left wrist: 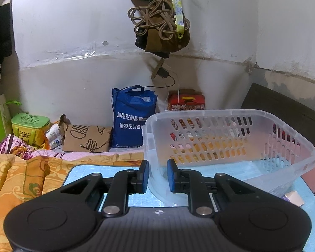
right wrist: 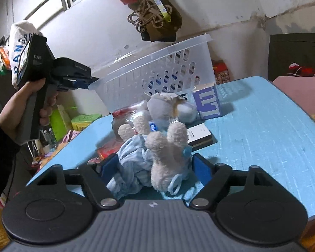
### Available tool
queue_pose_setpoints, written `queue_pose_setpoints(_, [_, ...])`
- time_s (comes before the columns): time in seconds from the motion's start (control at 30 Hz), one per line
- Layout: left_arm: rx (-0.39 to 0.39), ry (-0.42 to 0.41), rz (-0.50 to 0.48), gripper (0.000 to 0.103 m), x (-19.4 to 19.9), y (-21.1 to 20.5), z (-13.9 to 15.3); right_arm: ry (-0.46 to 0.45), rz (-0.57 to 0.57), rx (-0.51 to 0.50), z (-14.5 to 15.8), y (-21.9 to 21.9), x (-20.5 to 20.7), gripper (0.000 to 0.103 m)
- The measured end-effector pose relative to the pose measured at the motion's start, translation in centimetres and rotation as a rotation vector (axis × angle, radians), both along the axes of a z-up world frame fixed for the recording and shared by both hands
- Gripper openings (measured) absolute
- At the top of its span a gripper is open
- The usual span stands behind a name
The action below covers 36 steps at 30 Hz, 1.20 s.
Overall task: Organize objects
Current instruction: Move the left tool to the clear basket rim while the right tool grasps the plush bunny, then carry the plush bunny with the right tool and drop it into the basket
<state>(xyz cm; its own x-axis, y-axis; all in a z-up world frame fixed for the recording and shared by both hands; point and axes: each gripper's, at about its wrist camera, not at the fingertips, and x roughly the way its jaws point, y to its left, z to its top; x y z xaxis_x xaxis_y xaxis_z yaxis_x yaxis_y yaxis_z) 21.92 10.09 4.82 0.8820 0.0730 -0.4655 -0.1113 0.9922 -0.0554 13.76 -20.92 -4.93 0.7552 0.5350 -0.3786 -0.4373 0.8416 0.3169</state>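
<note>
A blue mat [right wrist: 252, 130] is seen covering the table, and on it a clear plastic basket [left wrist: 231, 138] is tipped up at an angle, its long axis running across the left wrist view and its open mouth facing that camera. The basket's near corner rim is clamped between the blue pads of the left gripper [left wrist: 157, 176], whose jaws are nearly closed on it. In the right wrist view alone, a hand [right wrist: 31, 105] is shown gripping that tool's handle, held level at basket height. A plush rabbit [right wrist: 168, 153] in pale blue cloth is laid on the mat before the basket, feet toward the camera, head away. It lies between the part-open pads of the right gripper [right wrist: 155, 168]; whether they press on it cannot be told. Behind it stand a purple box [right wrist: 209, 103] and a white-topped box [right wrist: 199, 134].
</note>
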Motion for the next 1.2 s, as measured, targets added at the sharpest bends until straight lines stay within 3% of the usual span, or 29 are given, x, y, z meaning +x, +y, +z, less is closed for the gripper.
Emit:
queue_pose_setpoints(0.07, [0.006,-0.001,0.003,0.023,0.0,-0.2,0.0,-0.002,-0.010,0.009,0.1,-0.3,0.0,0.059])
queue_pose_setpoints(0.27, [0.021,-0.004,0.010,0.023,-0.1,-0.6,0.0,0.021,-0.017,0.060,-0.3,-1.4,0.1,0.052])
queue_pose_setpoints(0.33, [0.023,-0.005,0.010,0.023,-0.1,-0.6,0.1,0.019,-0.018,0.061,-0.3,-1.3,0.1,0.040])
queue_pose_setpoints(0.43, [0.023,-0.004,0.010,0.023,-0.1,-0.7,0.1,-0.034,-0.027,0.022,0.6,-1.2,-0.7,0.030])
queue_pose_setpoints(0.7, [0.022,-0.005,0.011,0.023,-0.1,-0.7,0.1,-0.148,0.006,-0.056,4.4,-1.0,-1.8,0.028])
queue_pose_setpoints(0.97, [0.022,-0.002,0.005,0.023,-0.1,-0.4,0.2,-0.317,-0.008,-0.164,10.5,0.0,-1.3,0.028])
queue_pose_setpoints(1.2, [0.034,0.002,0.006,0.023,0.0,-0.4,0.1,-0.386,-0.033,-0.196,16.6,2.5,5.3,0.028])
